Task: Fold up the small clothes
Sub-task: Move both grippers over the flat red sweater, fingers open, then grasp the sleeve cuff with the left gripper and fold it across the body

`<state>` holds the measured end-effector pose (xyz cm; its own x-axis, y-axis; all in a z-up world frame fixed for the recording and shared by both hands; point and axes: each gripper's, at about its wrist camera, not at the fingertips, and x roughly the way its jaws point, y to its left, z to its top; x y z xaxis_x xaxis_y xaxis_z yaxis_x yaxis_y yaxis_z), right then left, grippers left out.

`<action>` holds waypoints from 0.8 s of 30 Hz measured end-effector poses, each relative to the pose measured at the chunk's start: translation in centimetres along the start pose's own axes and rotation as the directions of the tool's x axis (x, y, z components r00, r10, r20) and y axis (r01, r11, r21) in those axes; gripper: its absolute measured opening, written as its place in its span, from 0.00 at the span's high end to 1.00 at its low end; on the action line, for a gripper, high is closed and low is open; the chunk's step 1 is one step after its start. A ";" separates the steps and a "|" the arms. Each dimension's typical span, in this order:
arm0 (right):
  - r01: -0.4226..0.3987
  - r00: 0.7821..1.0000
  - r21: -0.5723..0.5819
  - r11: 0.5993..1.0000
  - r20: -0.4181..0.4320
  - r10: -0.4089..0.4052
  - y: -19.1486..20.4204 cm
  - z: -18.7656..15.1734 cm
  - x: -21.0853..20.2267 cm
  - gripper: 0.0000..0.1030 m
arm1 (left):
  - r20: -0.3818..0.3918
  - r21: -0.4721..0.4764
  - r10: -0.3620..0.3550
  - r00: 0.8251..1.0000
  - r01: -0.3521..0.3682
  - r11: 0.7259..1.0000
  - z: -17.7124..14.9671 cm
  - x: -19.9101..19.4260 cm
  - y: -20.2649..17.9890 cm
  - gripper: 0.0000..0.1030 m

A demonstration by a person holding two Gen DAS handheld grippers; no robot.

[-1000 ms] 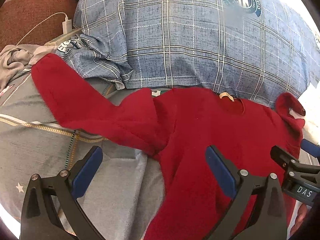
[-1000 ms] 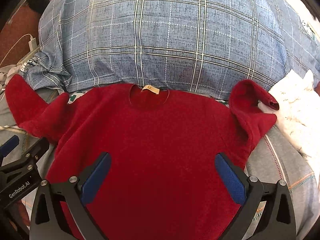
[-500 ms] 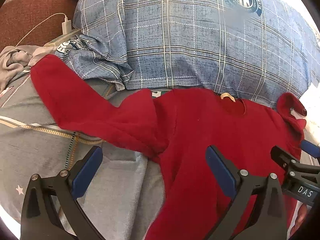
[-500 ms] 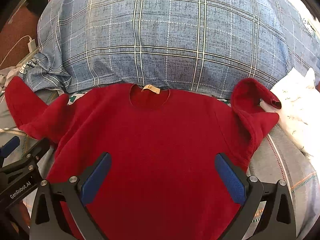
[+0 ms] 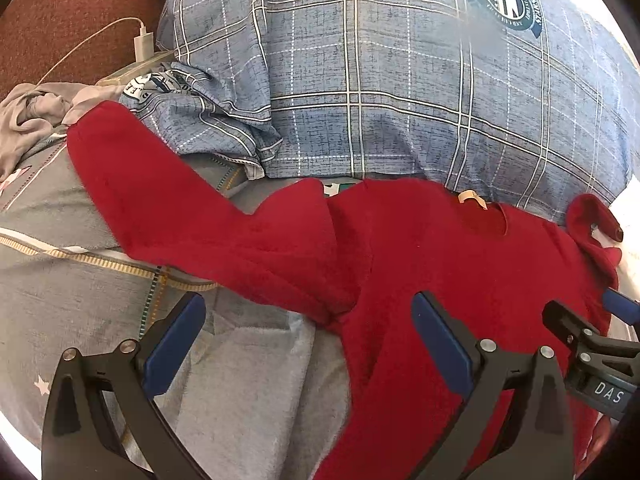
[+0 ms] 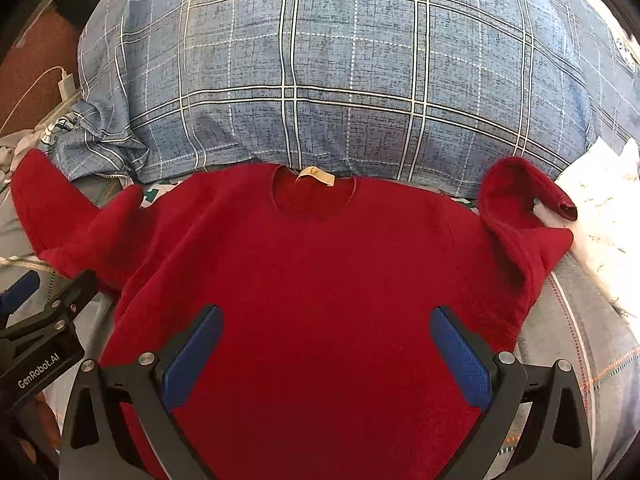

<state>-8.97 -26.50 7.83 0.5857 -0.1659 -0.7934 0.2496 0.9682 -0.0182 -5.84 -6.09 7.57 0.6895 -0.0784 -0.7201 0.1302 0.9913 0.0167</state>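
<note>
A small red sweater [image 6: 320, 264] lies flat on the grey bed cover, neck label toward the pillow. Its left sleeve [image 5: 168, 200] stretches out to the left. Its right sleeve [image 6: 520, 208] is bunched and curled upward. My left gripper [image 5: 308, 344] is open and empty, above the sweater's left side under the armpit. My right gripper [image 6: 326, 350] is open and empty, above the middle of the sweater's body. Each gripper shows at the edge of the other's view: the right one in the left wrist view [image 5: 592, 336], the left one in the right wrist view [image 6: 48, 308].
A big blue plaid pillow [image 6: 340, 80] lies just beyond the sweater's collar. A white patterned cloth [image 6: 600, 208] lies at the right. A crumpled grey garment [image 5: 28, 116] and a white charger with cable [image 5: 142, 42] lie at the far left. The grey bed cover [image 5: 80, 300] lies under everything.
Both grippers have drawn back slightly toward me, so the sweater sits a little farther up in both views. The sweater itself has not moved.
</note>
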 end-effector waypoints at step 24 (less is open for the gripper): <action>-0.124 0.992 -0.005 0.992 -0.023 0.124 1.2 0.2 1.0 0.27 | -0.018 -0.183 0.400 0.916 -0.396 0.900 9.4 5.0 15.7 0.17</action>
<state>-7.92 -25.57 7.15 0.5941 -0.0401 -0.8034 0.1712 0.9822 0.0776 6.36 8.09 10.70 0.6708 0.3267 -0.6658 -0.2866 0.9422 0.1735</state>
